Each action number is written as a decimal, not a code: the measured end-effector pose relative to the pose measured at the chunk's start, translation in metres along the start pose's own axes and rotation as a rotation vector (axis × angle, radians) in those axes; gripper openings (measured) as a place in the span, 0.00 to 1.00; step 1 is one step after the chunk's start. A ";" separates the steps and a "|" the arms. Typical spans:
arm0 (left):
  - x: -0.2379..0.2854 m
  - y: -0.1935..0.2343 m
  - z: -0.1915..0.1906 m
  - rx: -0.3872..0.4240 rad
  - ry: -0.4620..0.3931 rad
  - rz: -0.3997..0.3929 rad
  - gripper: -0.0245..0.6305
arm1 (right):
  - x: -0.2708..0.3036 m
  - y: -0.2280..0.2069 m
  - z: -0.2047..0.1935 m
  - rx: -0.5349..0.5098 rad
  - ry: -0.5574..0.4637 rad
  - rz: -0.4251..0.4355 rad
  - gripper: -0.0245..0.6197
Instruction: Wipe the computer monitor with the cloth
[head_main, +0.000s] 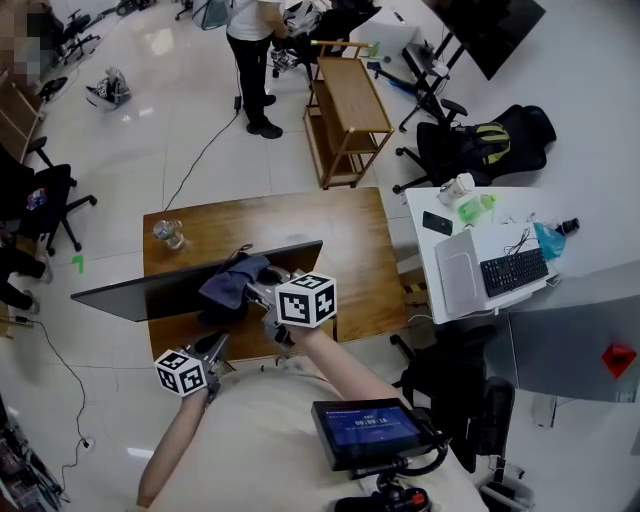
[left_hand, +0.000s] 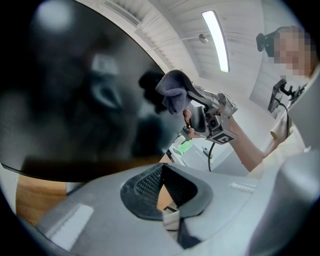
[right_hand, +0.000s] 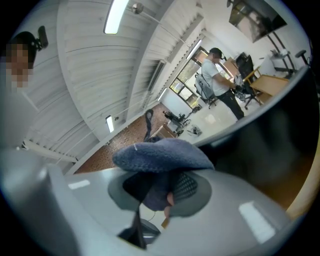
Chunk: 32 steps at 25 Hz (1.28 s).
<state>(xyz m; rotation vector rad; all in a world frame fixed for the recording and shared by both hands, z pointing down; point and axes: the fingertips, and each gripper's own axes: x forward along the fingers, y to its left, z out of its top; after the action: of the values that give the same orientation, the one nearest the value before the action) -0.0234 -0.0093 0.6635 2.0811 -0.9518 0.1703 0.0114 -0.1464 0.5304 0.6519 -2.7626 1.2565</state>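
- Head view entry, monitor (head_main: 150, 295): a dark, unlit screen is seen standing on the wooden worktop (head_main: 350, 240). Its top edge is turned toward the person, so the glass can be reached from above.
- Cloth (head_main: 232, 280): blue-grey and bunched, it is draped over the monitor's top edge near the right end. In the right gripper view a fold is seen spilling forward over the jaws. A soft pad, not hard plastic, is thereby presented to the screen.
- Right tool (head_main: 255, 288): it is clenched on the cloth, with fabric pinched between its pads. It is held level with the monitor's top edge and angled down the face. This is judged to be a starting point from which strokes can be drawn downward.
- Left tool (left_hand: 161, 167): the jaws are drawn together at the tips and nothing is gripped between them. It is held low in front of the monitor's lower left part, close to the glass. Contact with the screen cannot be confirmed. It is judged to be parked clear of the wiping path, or ready to brace the panel.
- Clear bottle (head_main: 168, 233): it is set behind the monitor's left end, on the far side of the worktop. It is well apart from both tools and outside the wiping area.
- Task status: wiping is judged to be at its outset or early, with most of the screen below the cloth not yet covered.
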 end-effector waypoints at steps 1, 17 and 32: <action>0.003 -0.002 0.001 -0.001 -0.003 0.004 0.04 | -0.003 -0.002 0.001 0.001 0.003 0.003 0.17; 0.032 -0.020 0.004 -0.012 -0.035 0.048 0.04 | -0.052 -0.038 0.018 0.010 0.007 0.008 0.17; 0.050 -0.027 0.007 0.012 0.010 0.034 0.04 | -0.086 -0.068 0.025 0.038 -0.020 -0.025 0.17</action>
<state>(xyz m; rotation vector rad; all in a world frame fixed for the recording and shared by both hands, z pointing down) 0.0293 -0.0326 0.6635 2.0745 -0.9825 0.2045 0.1201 -0.1733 0.5447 0.7036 -2.7439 1.3079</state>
